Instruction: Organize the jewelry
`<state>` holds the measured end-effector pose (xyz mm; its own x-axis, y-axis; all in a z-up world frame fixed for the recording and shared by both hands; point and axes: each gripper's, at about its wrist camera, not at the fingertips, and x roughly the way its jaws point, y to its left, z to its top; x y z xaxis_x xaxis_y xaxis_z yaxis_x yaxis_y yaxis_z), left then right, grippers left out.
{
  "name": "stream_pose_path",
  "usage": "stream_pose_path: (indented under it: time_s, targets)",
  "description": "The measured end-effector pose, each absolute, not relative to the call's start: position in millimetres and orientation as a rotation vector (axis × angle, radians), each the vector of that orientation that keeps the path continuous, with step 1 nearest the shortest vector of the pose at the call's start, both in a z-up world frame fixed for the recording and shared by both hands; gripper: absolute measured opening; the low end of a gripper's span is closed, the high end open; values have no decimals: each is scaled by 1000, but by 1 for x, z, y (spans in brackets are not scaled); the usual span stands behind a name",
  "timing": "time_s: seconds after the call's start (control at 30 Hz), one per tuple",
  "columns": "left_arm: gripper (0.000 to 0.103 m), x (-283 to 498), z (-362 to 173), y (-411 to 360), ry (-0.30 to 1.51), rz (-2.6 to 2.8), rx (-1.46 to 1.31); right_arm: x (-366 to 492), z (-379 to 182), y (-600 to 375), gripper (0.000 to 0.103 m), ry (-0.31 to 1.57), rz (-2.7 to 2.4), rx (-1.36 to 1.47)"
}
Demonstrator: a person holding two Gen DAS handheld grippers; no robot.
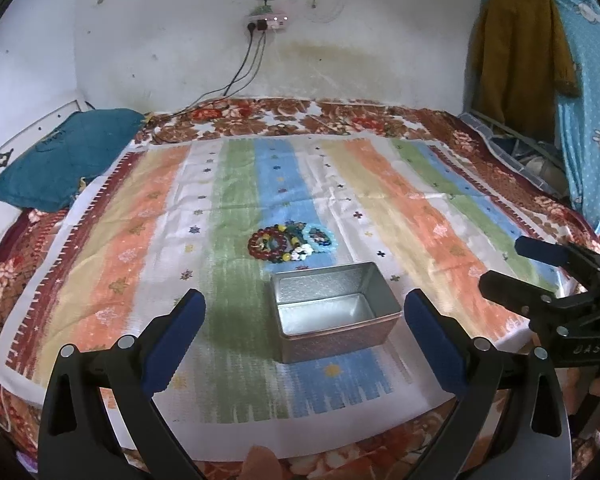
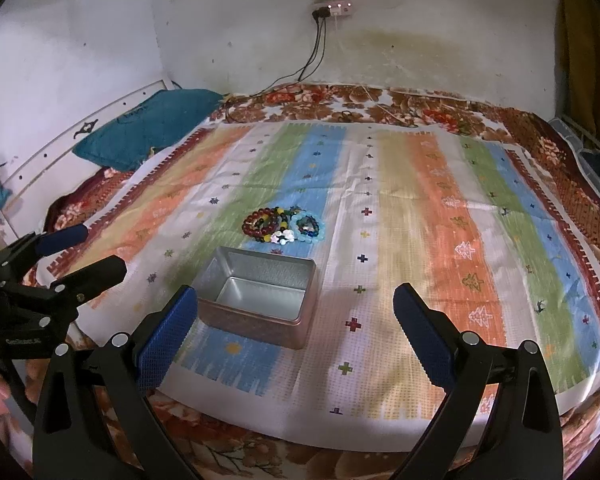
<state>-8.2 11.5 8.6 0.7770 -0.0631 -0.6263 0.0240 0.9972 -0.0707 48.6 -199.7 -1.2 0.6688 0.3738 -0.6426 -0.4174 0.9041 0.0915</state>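
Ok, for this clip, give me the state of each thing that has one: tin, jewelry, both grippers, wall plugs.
Metal tin: lidless, empty, upright on the striped cloth.
Bead bracelets: heaped together on the cloth just beyond the tin, none inside it.
Left gripper: open, holding nothing.
Right gripper: open, holding nothing.
Power strip: on the wall, cables plugged in, lights on.

The bed [image 1: 480, 148], covered in a brown floral blanket [image 1: 340, 118], carried a striped cloth [image 1: 148, 248] with a teal pillow [image 1: 64, 156] at its far left, an open metal tin [image 1: 336, 312] near, and a cluster of beaded bracelets [image 1: 286, 240] just beyond it.
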Motion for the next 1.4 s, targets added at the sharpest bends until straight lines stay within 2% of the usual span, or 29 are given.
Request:
stream_pose_path:
  time_s: [0.9,1.4]
  targets:
    - [98,-4,4,14,723,-39,-60,50,1,-198,99,728,441,-64]
    - [98,20,-13,26,785,-19,-181,75,-4,-199,99,772,429,-12]
